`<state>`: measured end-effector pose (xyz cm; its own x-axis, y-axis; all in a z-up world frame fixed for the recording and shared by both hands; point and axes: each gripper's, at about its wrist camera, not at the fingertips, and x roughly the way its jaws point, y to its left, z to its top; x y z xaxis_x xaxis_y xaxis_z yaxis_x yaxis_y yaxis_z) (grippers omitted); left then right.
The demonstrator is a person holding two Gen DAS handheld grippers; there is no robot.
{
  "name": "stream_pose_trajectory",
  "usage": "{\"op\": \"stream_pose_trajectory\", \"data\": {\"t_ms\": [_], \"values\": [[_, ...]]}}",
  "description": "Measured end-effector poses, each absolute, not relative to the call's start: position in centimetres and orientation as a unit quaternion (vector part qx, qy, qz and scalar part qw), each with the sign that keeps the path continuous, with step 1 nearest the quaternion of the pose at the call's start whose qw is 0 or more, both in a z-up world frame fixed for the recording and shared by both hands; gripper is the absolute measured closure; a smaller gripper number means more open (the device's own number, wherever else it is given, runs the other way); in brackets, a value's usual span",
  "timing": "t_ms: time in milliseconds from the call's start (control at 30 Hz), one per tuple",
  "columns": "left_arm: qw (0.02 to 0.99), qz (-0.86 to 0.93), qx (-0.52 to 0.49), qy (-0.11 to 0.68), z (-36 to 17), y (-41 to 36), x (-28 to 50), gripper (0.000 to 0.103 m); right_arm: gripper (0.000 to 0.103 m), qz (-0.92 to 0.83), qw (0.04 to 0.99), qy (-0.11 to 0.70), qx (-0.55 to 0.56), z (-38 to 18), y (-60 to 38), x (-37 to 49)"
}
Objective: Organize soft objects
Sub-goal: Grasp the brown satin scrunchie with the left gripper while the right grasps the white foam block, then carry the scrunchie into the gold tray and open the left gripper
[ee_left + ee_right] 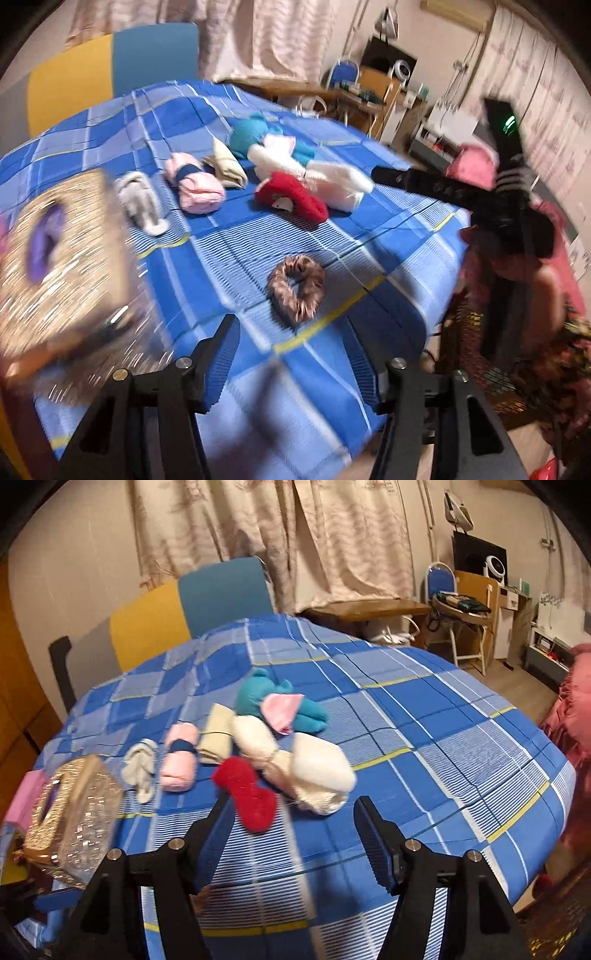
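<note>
While both views are smeared by motion blur, we can record the layout with fair confidence. We find the left gripper [291, 339] with its fingers spread apart and nothing between them, poised over the blue checked tablecloth [388, 236]. Just ahead of it lies a brown satin scrunchie [296, 290], flat on the cloth and untouched. We find the right gripper [293, 821] likewise released and holding nothing; in the left wrist view its dark body [461, 192] reaches in from the right above the table's edge. Beyond the scrunchie, we note a loose row of soft items across the middle of the table: a small grey-white bundle [140, 770], a pink roll with a blue band [180, 762], a beige folded piece [215, 744], a red fuzzy sock [247, 794], a white fuzzy bundle tied at its middle [295, 771], and a teal plush [280, 701] with a pink cloth [281, 709] lying against it. The red sock sits just beside the white bundle, nearest the right gripper. At the left edge stands a glittering gold tissue box [70, 819], with something pink [26, 797] behind it that we cannot identify.
</note>
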<state>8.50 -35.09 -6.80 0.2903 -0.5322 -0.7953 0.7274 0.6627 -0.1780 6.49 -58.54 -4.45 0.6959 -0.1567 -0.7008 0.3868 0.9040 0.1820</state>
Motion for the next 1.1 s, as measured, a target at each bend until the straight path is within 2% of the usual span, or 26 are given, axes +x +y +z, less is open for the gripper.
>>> {"op": "stream_pose_trajectory", "data": {"t_ms": [133,200,467,533,567,600,633,833,867,933,967,1033,1100], "values": [[0.783,-0.386,0.123,0.472,-9.5,-38.5,10.6,0.044,0.033,-0.149,0.903,0.371,0.159,-5.2,-60.7,8.0],[0.777,-0.383,0.124,0.485,-10.8,-39.6,11.5,0.044,0.023,-0.142,0.900,0.370,0.178,-5.7,-61.8,9.3],[0.781,-0.399,0.149,0.456,-12.4,-40.5,11.4,0.043,0.021,-0.128,0.859,0.424,0.256,-9.1,-65.5,14.5],[0.783,-0.403,0.158,0.446,-12.4,-40.6,11.1,0.043,0.024,-0.118,0.846,0.441,0.277,-10.1,-66.0,15.3],[0.784,-0.405,0.159,0.443,-12.4,-40.6,11.0,0.043,0.030,-0.110,0.839,0.447,0.291,-10.5,-66.2,15.5],[0.786,-0.407,0.158,0.439,-12.3,-40.6,10.9,0.043,0.042,-0.100,0.834,0.452,0.301,-10.9,-66.2,15.6],[0.789,-0.405,0.156,0.435,-12.2,-40.6,10.8,0.043,0.046,-0.094,0.831,0.458,0.301,-11.0,-66.1,15.6],[0.797,-0.386,0.158,0.437,-12.6,-40.8,11.0,0.044,0.047,-0.102,0.857,0.427,0.268,-8.5,-65.2,14.6],[0.796,-0.388,0.159,0.436,-12.6,-40.8,10.9,0.045,0.047,-0.099,0.864,0.413,0.271,-7.6,-65.0,14.0],[0.801,-0.381,0.177,0.426,-12.6,-40.5,10.7,0.062,0.047,-0.086,0.871,0.393,0.281,-6.5,-64.6,13.0],[0.801,-0.381,0.180,0.424,-12.5,-40.5,10.8,0.064,0.047,-0.078,0.875,0.384,0.283,-6.0,-64.2,12.6],[0.799,-0.384,0.182,0.425,-12.3,-40.0,10.7,0.076,0.047,-0.071,0.885,0.372,0.271,-5.2,-62.9,11.7],[0.798,-0.380,0.176,0.434,-12.1,-39.3,10.7,0.079,0.047,-0.072,0.889,0.371,0.257,-4.9,-61.7,11.1]]}}
